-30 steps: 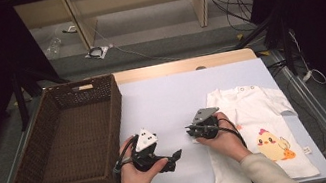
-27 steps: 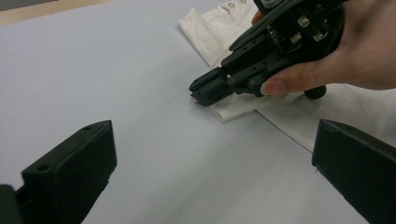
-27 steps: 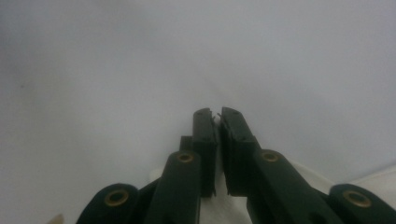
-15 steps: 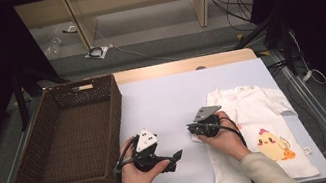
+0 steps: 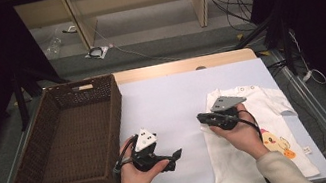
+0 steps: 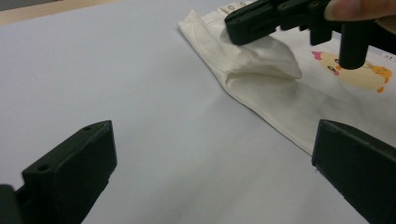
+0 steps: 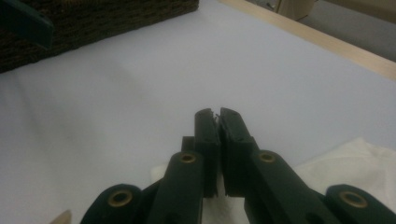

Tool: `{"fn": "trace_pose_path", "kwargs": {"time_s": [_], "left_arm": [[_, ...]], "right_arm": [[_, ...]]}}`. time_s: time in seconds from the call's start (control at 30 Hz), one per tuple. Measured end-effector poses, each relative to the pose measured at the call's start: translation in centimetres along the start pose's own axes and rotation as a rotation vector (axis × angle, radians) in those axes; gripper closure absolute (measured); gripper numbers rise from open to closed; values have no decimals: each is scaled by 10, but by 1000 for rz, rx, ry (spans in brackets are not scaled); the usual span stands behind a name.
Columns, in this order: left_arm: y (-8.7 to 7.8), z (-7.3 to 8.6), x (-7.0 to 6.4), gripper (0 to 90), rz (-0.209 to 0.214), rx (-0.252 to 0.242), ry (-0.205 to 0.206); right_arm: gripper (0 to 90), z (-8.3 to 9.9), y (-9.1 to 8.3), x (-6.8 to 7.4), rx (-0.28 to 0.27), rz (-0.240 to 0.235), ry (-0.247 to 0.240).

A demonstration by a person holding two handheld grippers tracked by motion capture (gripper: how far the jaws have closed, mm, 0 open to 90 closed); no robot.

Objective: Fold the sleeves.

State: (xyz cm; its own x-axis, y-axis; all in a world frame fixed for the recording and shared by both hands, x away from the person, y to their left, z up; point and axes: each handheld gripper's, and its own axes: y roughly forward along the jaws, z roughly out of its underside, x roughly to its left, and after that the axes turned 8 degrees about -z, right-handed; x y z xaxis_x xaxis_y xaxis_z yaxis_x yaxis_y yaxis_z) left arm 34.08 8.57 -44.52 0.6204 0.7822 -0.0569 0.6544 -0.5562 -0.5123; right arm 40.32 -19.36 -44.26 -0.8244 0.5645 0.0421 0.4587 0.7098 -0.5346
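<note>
Pinching the left sleeve edge of the white shirt (image 5: pixel 256 141) with my right gripper (image 5: pixel 202 117), jaws pressed together on a lifted fold of cloth. The shirt lies flat by the surface's (image 5: pixel 167 101) right edge, its hem near the front edge. My left gripper (image 5: pixel 178 154) hovers near the front edge, jaws spread wide, holding nothing. Bare surface stretches between us; the wicker basket (image 5: pixel 65 139) lines the left edge.
</note>
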Motion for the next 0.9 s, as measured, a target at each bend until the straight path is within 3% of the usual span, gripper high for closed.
{"fn": "trace_pose_path", "kwargs": {"time_s": [0.27,0.5,0.9], "left_arm": [[0,0,0,0,-1,-2,0],[0,0,0,0,0,-4,-1],[0,-1,0,1,-1,-12,2]], "right_arm": [[870,8,-42,-6,-62,38,18],[869,22,-73,-8,-88,105,29],[862,58,-110,-16,-83,180,132]]}}
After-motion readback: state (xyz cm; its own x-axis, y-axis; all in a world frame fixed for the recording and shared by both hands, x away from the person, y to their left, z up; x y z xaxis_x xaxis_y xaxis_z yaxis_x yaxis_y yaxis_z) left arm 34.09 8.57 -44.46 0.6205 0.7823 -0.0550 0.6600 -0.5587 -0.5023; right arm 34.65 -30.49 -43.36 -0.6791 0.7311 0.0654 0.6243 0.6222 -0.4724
